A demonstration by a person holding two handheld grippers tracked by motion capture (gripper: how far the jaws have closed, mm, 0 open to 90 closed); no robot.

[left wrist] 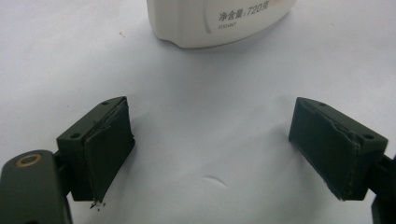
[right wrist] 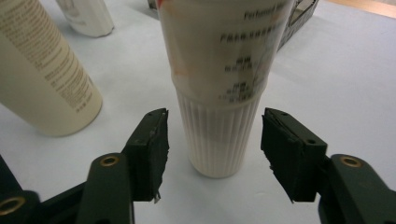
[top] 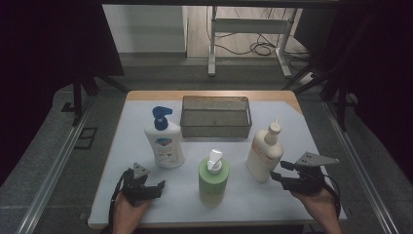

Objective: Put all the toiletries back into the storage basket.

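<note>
A cream bottle [top: 264, 153] with a pointed nozzle stands upright at the right of the white mat. In the right gripper view its ribbed base [right wrist: 217, 135] sits between my right gripper's [right wrist: 215, 116] jaws, with a gap on each side, so the gripper is open. From above, the right gripper [top: 278, 171] is just right of the bottle, low down. My left gripper [top: 157, 188] rests near the front left edge, open and with nothing in it. In the left gripper view, the left gripper [left wrist: 210, 105] faces the base of a white bottle [left wrist: 219, 23].
A white bottle with a blue pump [top: 163, 141] stands left of centre. A green bottle with a white pump [top: 213, 180] stands front centre and looks pale in the right gripper view [right wrist: 46, 70]. A dark mesh basket [top: 215, 127] sits at the back of the mat.
</note>
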